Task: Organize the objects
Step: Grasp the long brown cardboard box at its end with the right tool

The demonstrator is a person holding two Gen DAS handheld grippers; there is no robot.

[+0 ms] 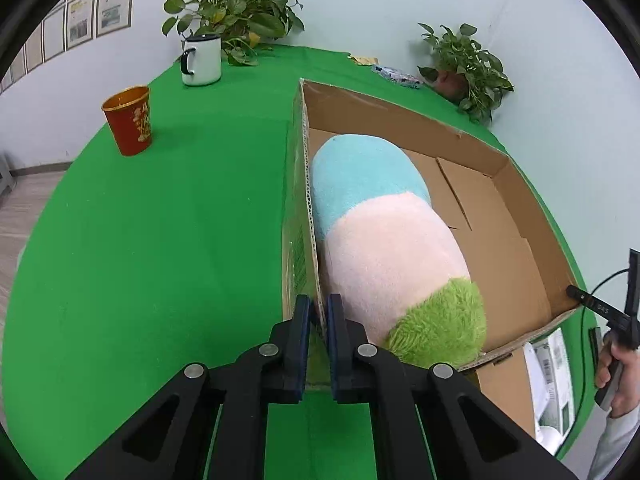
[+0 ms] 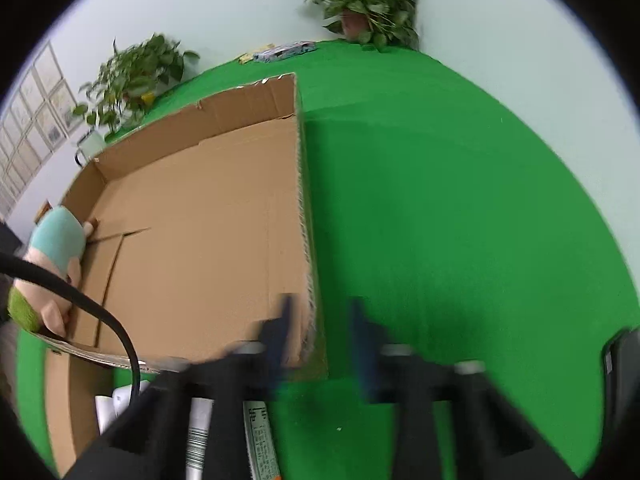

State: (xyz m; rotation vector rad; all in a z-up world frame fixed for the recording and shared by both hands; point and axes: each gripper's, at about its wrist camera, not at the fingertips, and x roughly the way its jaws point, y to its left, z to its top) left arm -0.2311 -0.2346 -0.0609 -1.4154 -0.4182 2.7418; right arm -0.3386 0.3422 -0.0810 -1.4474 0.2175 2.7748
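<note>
An open cardboard box [image 1: 500,216] lies on the green table. A plush toy [image 1: 384,240] with blue, pink and green bands lies inside along the box's left wall. My left gripper [image 1: 318,320] is shut on the box's left wall near its front corner. In the right wrist view the box [image 2: 208,240] fills the left side and the plush toy [image 2: 56,256] sits at its far left. My right gripper [image 2: 320,344] is open and blurred, with the box's right wall between its fingers. It also shows at the right edge of the left wrist view [image 1: 580,296].
A red cup [image 1: 129,125] and a white mug [image 1: 201,60] stand on the table's left. Potted plants [image 1: 236,12] [image 1: 464,68] stand at the back, with packets [image 1: 396,74] between them. The box's front flap with labels [image 1: 554,384] hangs down.
</note>
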